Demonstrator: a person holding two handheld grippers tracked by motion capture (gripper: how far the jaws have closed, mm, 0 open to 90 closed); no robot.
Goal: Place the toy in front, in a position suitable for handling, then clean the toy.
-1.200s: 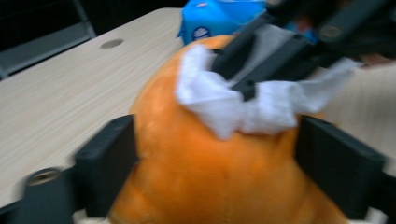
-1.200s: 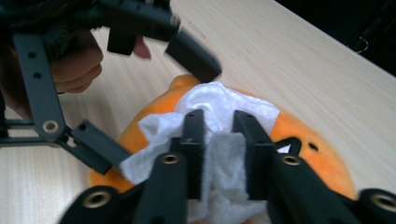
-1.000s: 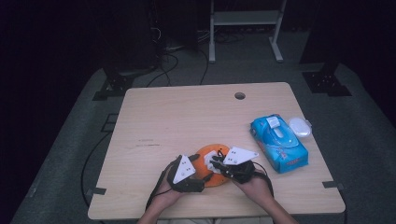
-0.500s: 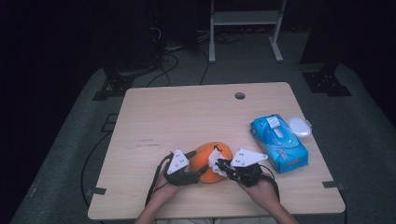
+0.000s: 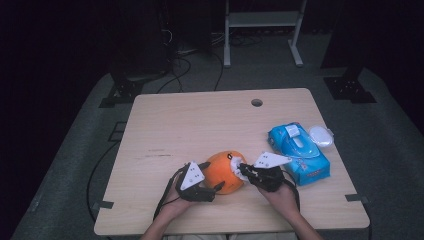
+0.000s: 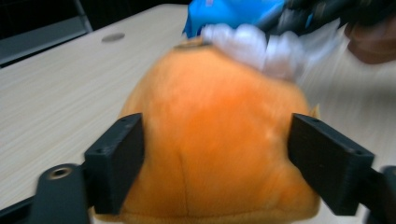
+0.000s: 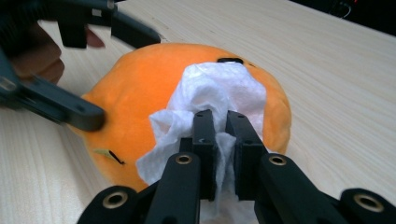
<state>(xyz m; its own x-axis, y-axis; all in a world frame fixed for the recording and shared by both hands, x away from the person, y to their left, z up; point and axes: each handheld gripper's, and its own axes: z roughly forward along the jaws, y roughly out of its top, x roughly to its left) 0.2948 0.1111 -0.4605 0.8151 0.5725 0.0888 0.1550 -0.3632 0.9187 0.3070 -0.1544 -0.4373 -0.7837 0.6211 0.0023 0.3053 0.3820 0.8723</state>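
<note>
Counting across the wooden table (image 5: 200, 125), one orange plush toy (image 5: 225, 171) sat near the six o'clock edge, between two hand-held grippers. One left gripper (image 5: 212, 176) came at the toy from about eight o'clock, its two black jaws set wide on either side of the orange body; in the left gripper view the plush (image 6: 215, 140) bulged between those jaws, which had just been opening, and whether the pads pressed the fabric could not be told. One right gripper (image 5: 240, 169) came in from about four o'clock, its two jaws pressed together on a single crumpled white wipe (image 7: 210, 98), which lay against the top of the toy (image 7: 140, 93) in the right gripper view; the same wipe (image 6: 261, 44) appeared blurred at one o'clock in the left gripper view. At three o'clock from the toy lay one blue packet of wipes (image 5: 298, 152), and just beyond it, at its one o'clock corner, one small white oval lid (image 5: 321, 135). One round hole (image 5: 256, 102) marked the tabletop near its twelve o'clock edge. Two hands held the grippers, one each, forearms entering from six o'clock.
</note>
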